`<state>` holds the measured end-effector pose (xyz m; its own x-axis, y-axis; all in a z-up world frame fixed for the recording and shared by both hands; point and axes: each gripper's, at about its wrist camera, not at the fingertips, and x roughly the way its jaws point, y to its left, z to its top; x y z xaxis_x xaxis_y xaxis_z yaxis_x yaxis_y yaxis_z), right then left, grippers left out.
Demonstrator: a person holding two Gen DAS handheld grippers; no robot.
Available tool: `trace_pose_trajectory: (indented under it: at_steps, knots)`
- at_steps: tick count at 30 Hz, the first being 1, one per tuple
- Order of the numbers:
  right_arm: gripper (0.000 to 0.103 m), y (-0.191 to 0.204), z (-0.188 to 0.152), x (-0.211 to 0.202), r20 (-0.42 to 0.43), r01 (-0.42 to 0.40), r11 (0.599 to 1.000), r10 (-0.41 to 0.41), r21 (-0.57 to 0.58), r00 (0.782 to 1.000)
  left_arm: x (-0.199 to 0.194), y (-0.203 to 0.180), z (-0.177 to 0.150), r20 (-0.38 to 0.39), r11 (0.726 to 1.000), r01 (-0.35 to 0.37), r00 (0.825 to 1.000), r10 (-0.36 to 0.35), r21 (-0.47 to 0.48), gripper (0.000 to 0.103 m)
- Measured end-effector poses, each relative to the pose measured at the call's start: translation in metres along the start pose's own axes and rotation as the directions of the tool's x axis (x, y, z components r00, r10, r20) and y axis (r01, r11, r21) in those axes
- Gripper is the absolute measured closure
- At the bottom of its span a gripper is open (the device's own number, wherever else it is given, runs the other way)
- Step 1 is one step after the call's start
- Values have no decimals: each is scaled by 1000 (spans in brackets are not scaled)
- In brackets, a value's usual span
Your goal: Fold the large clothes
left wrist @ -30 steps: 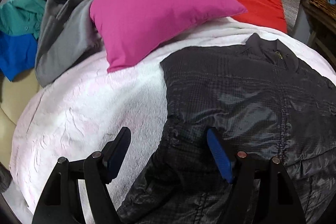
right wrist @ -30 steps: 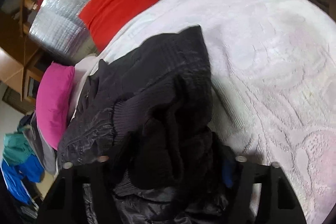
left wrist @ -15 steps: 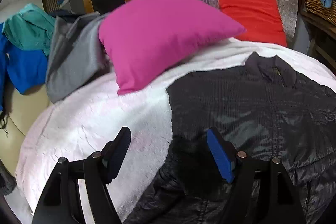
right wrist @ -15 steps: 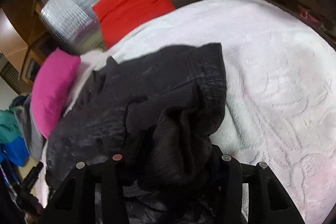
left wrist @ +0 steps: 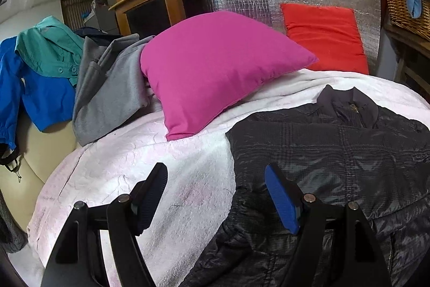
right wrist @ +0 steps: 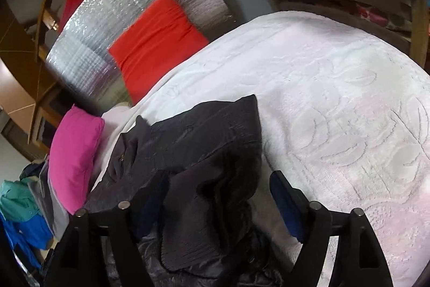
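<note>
Black, shiny quilted nylon, that's the jacket (left wrist: 336,158), lying front-up on the white textured bedspread (left wrist: 139,160) with its collar toward the pillows. Looks light, puffy and pretty slick, so I'd guess it'll slide and spring back open rather than hold a crease. Best grab points are probably the ribbed cuff or hem, or a thick seam, not the smooth shell.

The folded-in sleeve (right wrist: 204,195) sits bunched on the jacket's right side. The right gripper (right wrist: 217,201) was clamped on that sleeve a second ago; now its jaws are opening and the fabric just lies loose between them. The left gripper (left wrist: 215,198) stays spread wide, empty, over the jacket's left edge, and it has tipped up a bit, so more of the magenta pillow (left wrist: 215,66) and red cushion (left wrist: 322,36) shows.
</note>
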<state>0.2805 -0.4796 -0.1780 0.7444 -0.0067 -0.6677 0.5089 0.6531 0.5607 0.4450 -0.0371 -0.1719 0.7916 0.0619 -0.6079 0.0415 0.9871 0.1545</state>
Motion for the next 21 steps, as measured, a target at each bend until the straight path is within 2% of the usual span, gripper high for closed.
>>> trace_pose_trajectory:
  at_steps: [7,10,12,13,14,16,19,21]
  knots:
    - [22,4,-13,39,-129,-21,1000,23,16,991,2,-4,-3,-18,1000,10,1000,-9,8,27]
    - [21,12,-19,40,-116,-36,999,33,-24,993,4,-7,-3,-20,1000,9,1000,-9,14,27]
    - [27,18,-20,35,-87,-45,997,39,-63,995,5,-7,-2,-24,1000,13,1000,-13,12,27]
    - [36,21,-20,32,-68,-29,996,23,-87,997,6,-8,-2,-25,1000,14,1000,-14,12,27]
    - [40,23,-19,31,-53,-11,995,6,-103,999,8,-9,-2,-31,1000,19,999,-19,11,27]
    - [43,23,-18,33,-49,-15,995,10,-99,999,15,-10,-1,-62,998,61,996,-61,3,27]
    - [43,16,-16,37,-74,-27,996,21,-83,997,34,-10,-2,-161,989,139,976,-145,-47,23]
    - [43,14,-14,37,-84,-38,996,31,-85,996,51,-6,-4,-238,969,208,942,-235,-132,22]
